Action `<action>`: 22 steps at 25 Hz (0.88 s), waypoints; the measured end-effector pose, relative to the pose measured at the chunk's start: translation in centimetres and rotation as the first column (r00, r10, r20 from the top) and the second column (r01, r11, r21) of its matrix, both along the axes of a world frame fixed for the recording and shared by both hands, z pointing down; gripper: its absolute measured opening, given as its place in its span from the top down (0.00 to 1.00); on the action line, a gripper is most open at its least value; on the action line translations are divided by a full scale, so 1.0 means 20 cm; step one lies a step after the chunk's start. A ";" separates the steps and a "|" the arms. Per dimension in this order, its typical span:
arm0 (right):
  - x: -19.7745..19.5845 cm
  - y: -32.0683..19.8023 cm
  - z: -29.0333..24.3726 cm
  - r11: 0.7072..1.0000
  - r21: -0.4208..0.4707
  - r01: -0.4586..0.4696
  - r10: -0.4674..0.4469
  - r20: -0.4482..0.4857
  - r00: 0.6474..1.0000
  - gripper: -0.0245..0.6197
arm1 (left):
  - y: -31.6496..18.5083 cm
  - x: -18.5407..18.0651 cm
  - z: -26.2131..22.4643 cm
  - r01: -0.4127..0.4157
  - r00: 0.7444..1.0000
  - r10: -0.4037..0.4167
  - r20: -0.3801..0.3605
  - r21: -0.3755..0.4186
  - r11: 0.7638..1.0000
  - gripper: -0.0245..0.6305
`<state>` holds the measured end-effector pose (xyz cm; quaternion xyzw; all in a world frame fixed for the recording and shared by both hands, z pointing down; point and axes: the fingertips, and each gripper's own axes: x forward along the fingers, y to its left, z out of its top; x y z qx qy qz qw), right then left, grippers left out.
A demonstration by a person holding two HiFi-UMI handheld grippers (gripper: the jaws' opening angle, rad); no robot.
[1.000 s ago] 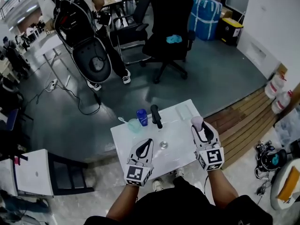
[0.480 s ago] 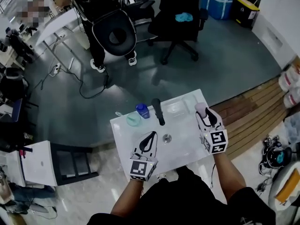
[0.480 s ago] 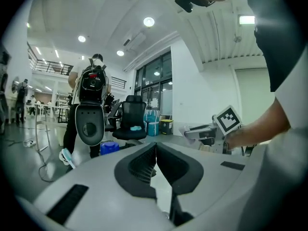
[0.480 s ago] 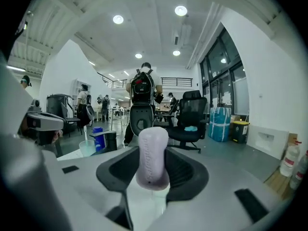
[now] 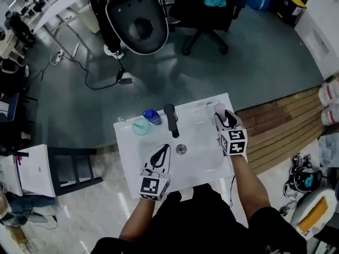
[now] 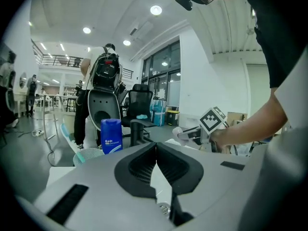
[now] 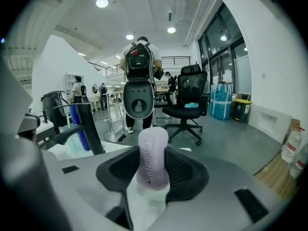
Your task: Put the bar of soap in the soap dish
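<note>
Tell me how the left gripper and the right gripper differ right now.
The left gripper is shut on nothing; the right gripper holds the bar of soap in its jaws. The left gripper sits near the drain; the right gripper is farther back, at the sink's right edge. Both point away from the person.

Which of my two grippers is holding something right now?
The right gripper: its jaws are shut on the pale lilac bar of soap. The left gripper has its jaws closed on each other with nothing between them.
</note>
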<state>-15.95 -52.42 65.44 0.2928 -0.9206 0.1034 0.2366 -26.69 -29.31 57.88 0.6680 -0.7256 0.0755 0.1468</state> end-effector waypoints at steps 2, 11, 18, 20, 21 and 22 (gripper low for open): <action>-0.01 -0.03 0.09 0.998 -0.060 0.003 -0.006 -0.055 0.998 0.68 | 0.01 0.00 0.03 0.022 1.000 -0.023 -0.012 -0.012 1.000 0.93; -0.07 -0.07 0.32 0.979 -0.204 -0.009 -0.039 -0.231 0.972 0.68 | 0.01 0.01 0.05 0.067 0.998 -0.067 -0.006 -0.025 0.997 0.93; -0.12 -0.10 0.36 0.984 -0.179 -0.009 -0.039 -0.265 0.964 0.65 | 0.07 0.01 0.09 0.102 0.994 -0.103 -0.020 -0.040 0.994 0.93; -0.12 -0.11 0.31 0.989 -0.147 -0.009 -0.028 -0.246 0.969 0.65 | 0.07 0.01 0.09 0.107 0.994 -0.108 -0.024 -0.036 0.994 0.93; -0.12 -0.11 0.27 0.992 -0.128 -0.009 -0.022 -0.232 0.973 0.65 | 0.07 0.01 0.09 0.107 0.994 -0.108 -0.024 -0.032 0.994 0.93; -0.12 -0.11 0.23 0.994 -0.108 -0.008 -0.016 -0.215 0.977 0.65 | 0.07 0.00 0.08 0.106 0.994 -0.107 -0.024 -0.027 0.994 0.93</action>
